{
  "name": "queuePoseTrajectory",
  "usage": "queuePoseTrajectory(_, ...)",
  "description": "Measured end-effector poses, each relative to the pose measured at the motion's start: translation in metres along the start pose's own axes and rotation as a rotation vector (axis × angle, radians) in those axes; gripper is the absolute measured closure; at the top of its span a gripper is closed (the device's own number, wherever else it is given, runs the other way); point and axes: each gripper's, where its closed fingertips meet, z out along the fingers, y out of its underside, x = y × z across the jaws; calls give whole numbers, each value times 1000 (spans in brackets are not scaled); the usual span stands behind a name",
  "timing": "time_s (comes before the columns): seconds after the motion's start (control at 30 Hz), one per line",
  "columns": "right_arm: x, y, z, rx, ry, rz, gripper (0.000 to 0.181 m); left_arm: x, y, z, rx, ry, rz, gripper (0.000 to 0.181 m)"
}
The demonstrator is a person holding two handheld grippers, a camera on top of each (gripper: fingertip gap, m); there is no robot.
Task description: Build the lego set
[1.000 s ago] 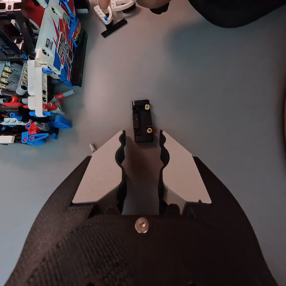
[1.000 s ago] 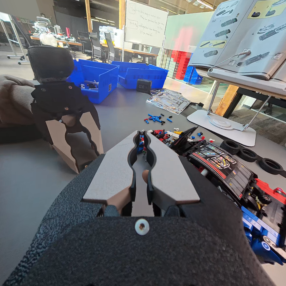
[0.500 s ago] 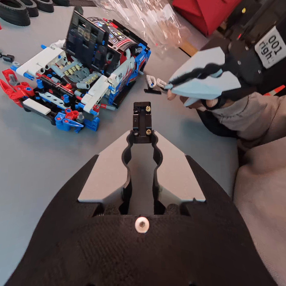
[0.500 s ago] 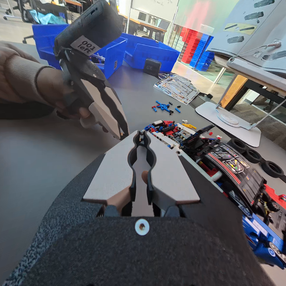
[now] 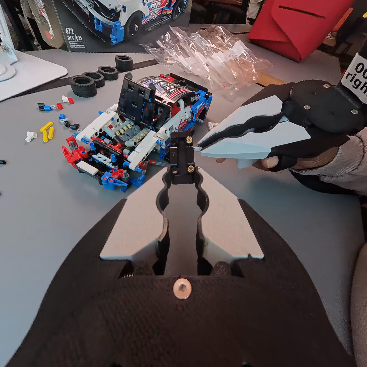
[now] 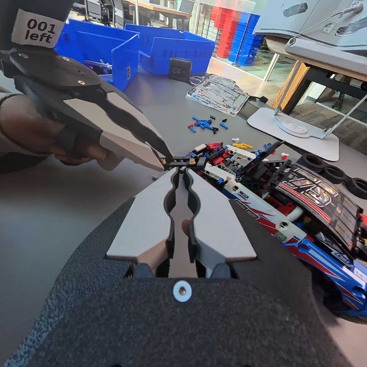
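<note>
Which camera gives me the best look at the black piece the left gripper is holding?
The left wrist view: the black piece faces the camera, showing its tan pins, clamped in the left gripper. The right wrist view shows it edge-on, partly hidden behind fingertips.

Two grippers show: the left gripper (image 5: 182, 174) and the right gripper (image 5: 199, 148). One black sub-assembly (image 5: 181, 158) carries two tan pins (image 5: 190, 168). One part-built car (image 5: 147, 127) sits mid-frame in the left wrist view. Four loose tyres (image 5: 84, 85) line up at upper left. One set box (image 5: 111, 25) stands along the top edge, with one heap of clear bags (image 5: 210, 57) and one red bag (image 5: 294, 29) at upper right. Two yellow pieces (image 5: 47, 131) lie at left. In the right wrist view there are two blue bins (image 6: 166, 45) (possibly more behind), one sticker sheet (image 6: 218, 95) and one scatter of small blue pins (image 6: 204, 124), too small to count.
</note>
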Motion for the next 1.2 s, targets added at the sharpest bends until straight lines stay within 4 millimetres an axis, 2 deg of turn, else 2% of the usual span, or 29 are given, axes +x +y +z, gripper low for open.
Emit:
queuePoseTrajectory(0.1, -1, 0, 1, -4, -11, 68, 179, -1, -4, -2, 25, -25, 33, 160)
queuePoseTrajectory(0.23, 0, -8, -4, 56, -84, 277, 180, 3, -8, -3, 42, -64, 135, 160)
queuePoseTrajectory(0.4, -1, -12, -7, 80, -144, 345, 180, 6, -14, -7, 89, -25, 120, 160)
queuePoseTrajectory(0.53, -1, -17, -11, 126, -238, 517, 180, 12, -18, -9, 116, -4, 136, 160)
queuePoseTrajectory(0.9, 0, -29, -13, 211, -207, 457, 179, 13, -26, -12, 173, 24, 65, 160)
queuePoseTrajectory(1.03, 1, -33, -15, 229, -263, 494, 165, 11, -30, -14, 195, 32, 40, 160)
queuePoseTrajectory(1.2, 0, -32, -16, 234, -290, 489, 163, 22, -32, -17, 210, 87, 49, 160)
